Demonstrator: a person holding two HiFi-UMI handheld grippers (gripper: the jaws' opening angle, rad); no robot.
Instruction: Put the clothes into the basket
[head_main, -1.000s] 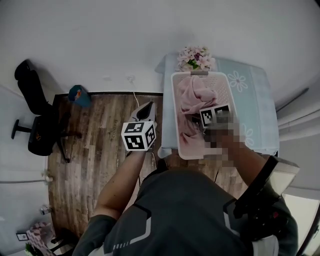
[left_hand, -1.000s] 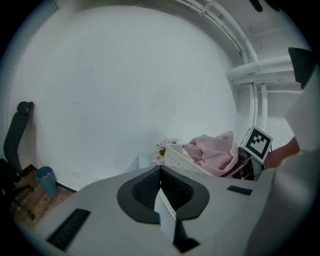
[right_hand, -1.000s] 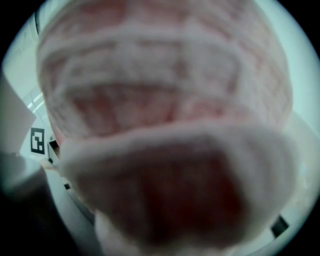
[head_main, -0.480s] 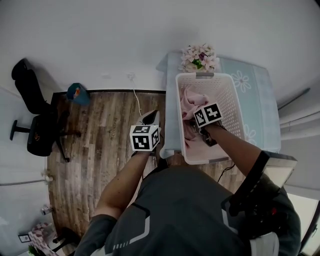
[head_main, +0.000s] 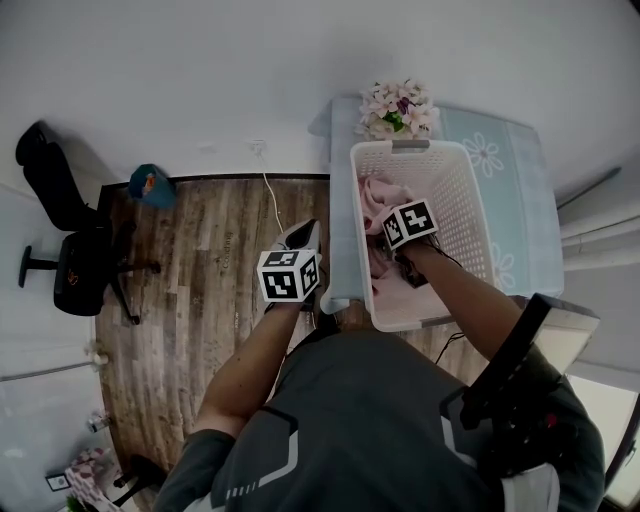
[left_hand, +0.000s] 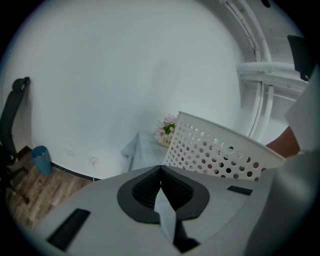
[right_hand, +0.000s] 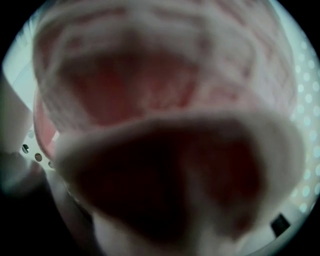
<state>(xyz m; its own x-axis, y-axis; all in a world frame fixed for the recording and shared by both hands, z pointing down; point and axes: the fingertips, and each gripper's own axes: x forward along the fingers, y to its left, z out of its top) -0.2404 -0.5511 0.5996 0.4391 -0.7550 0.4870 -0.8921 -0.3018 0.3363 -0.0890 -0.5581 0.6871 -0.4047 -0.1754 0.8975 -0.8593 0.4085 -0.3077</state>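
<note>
Well, the pink garment (head_main: 372, 195) lies bunched inside the white basket (head_main: 410, 320) on the table (head_main: 510, 200). The right gripper (head_main: 400, 262) is pushed down into it, and cloth smothers its camera, so I cannot tell how its jaws stand. The left gripper (left_hand: 161, 175) hangs left of the basket, jaws pressed together on nothing. That fabric looks soft, light and floppy; any thick fold should give a sure hold.

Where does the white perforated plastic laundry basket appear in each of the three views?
Head view: white perforated plastic laundry basket, upper right of centre.
Left gripper view: right of centre.
Right gripper view: perforated wall at the right edge only.
Shared landmark: the pink fabric garment inside it.
</note>
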